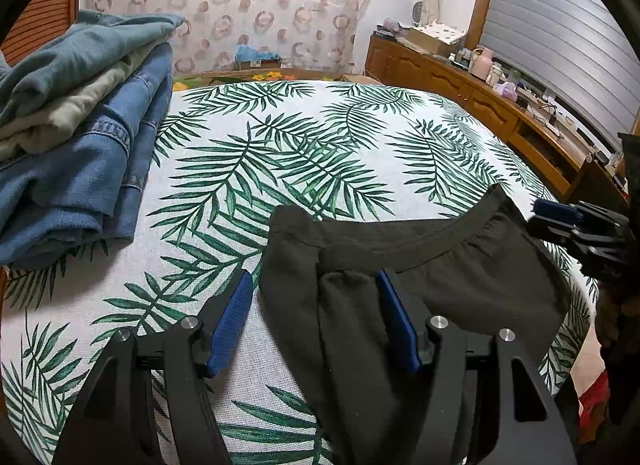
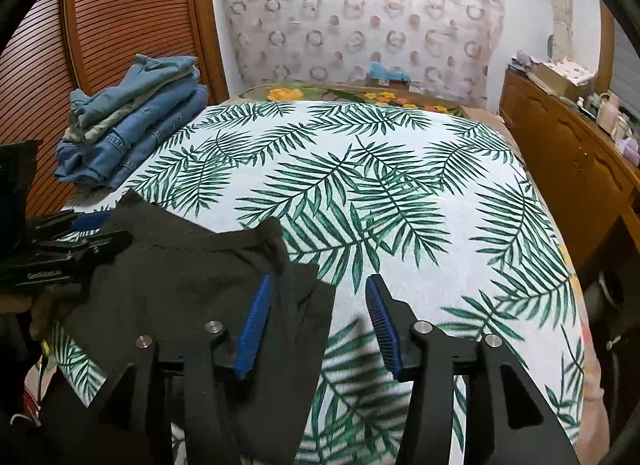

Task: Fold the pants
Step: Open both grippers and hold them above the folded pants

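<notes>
Dark olive pants (image 1: 440, 265) lie on the near edge of the bed, waistband toward the far side; they also show in the right wrist view (image 2: 192, 277). My left gripper (image 1: 316, 281) is open, its blue pads straddling a fold of the pants at their left end. My right gripper (image 2: 318, 285) is open over the pants' right edge, left pad above the cloth, right pad above the bedsheet. Each gripper shows in the other's view: the right (image 1: 576, 225), the left (image 2: 72, 241).
A palm-leaf sheet covers the bed (image 2: 400, 193). A stack of folded jeans and other clothes (image 1: 80, 125) sits at the bed's left side, also in the right wrist view (image 2: 132, 121). A wooden cabinet (image 1: 480, 105) with clutter runs along the right. A slatted wooden door (image 2: 120, 25) stands left.
</notes>
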`<state>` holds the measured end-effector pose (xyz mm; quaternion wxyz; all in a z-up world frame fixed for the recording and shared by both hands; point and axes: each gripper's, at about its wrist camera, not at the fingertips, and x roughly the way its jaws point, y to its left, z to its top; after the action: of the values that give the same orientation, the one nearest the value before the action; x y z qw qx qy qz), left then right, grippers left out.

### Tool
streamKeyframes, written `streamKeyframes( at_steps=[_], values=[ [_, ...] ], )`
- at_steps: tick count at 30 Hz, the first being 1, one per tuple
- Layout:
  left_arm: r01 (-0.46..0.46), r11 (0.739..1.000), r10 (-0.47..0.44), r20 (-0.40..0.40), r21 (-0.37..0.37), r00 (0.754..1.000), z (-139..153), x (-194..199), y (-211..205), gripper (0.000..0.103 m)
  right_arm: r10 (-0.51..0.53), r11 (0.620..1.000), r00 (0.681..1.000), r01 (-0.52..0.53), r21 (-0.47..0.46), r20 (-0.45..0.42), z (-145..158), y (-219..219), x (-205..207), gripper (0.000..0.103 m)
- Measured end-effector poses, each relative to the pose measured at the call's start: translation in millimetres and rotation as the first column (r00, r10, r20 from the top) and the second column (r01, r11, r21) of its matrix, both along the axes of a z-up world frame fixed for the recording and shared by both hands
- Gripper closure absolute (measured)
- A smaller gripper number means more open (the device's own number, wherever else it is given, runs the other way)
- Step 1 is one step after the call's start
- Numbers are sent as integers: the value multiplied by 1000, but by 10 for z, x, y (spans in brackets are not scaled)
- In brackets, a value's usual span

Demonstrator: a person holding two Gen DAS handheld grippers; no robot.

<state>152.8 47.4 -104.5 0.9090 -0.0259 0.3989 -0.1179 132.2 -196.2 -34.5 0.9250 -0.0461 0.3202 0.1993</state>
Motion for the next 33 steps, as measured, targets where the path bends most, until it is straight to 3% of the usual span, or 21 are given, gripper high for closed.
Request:
streamKeyframes(
  at_steps=[11, 25, 33],
  values=[
    [0, 1000, 0, 0, -2, 1000, 1, 0, 0, 38, 29, 999, 999, -30, -14, -33, -62, 48, -200, 44],
    [0, 1000, 0, 0, -1, 1000, 2, -2, -5, 38, 26, 999, 996, -24, 23, -87, -122, 70, 48, 42],
    [-1, 1000, 1, 0, 0, 1000, -1, 0, -3, 38, 24, 1000, 998, -24, -11, -57, -138, 165, 78, 42]
  ],
)
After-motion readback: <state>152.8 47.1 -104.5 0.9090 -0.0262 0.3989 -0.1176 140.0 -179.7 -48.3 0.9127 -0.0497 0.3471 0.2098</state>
